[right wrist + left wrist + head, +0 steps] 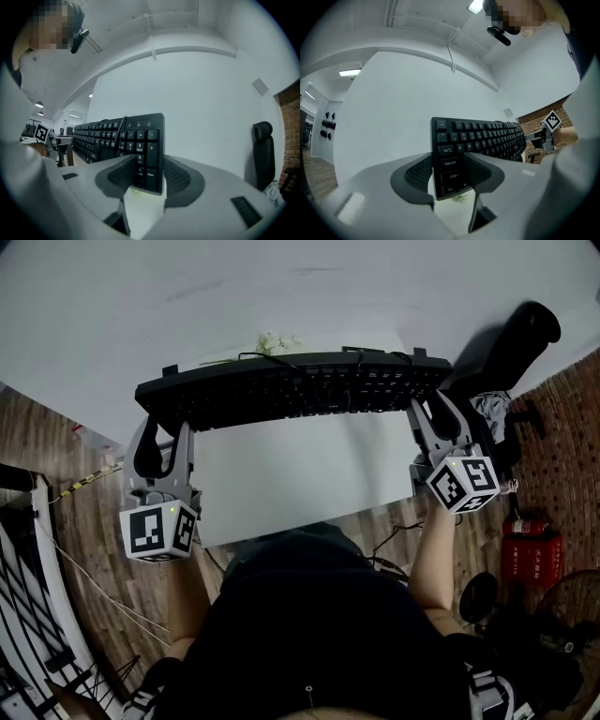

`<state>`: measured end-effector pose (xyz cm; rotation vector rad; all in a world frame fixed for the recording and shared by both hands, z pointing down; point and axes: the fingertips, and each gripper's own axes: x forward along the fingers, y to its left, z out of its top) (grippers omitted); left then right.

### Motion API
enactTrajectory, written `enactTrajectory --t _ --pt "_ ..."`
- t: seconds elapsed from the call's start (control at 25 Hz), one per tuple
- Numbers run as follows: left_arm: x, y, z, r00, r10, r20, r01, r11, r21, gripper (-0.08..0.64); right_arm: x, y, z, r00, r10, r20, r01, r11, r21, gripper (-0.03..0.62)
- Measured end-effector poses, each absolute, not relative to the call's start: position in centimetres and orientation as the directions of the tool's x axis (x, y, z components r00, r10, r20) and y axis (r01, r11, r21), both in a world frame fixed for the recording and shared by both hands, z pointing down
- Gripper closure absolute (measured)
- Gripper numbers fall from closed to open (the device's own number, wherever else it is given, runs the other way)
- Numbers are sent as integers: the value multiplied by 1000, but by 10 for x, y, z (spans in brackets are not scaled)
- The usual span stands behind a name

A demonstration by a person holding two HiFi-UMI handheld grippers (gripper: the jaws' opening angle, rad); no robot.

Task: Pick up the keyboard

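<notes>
A black keyboard (295,388) hangs in the air above the white table (281,484), stretched between my two grippers. My left gripper (161,420) is shut on its left end, and in the left gripper view the pads (415,171) clamp the Caps Lock and Shift end of the keyboard (483,136). My right gripper (433,407) is shut on the right end. The right gripper view shows its jaws closed around the number-pad end of the keyboard (108,133). A thin black cable (349,381) crosses the keys.
A black office chair (511,343) stands at the right of the table. Red fire extinguishers (530,554) and a fan (572,615) sit on the wooden floor at lower right. A small green-and-white object (272,341) lies on the table behind the keyboard. The white wall is close beyond.
</notes>
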<state>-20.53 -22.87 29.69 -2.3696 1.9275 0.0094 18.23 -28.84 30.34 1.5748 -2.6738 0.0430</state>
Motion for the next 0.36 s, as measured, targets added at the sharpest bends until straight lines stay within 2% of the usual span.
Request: enactTrajectory --t 0.16,0.36 --pt "-200 -223 300 181 -983 -43 -982 -178 -56 344 186 -292 304 -503 -862 62 -864 504 -1 403" --pt "-151 -218 289 174 -984 -48 -983 -170 -72 344 233 -292 297 -514 -856 55 -858 514 -10 403"
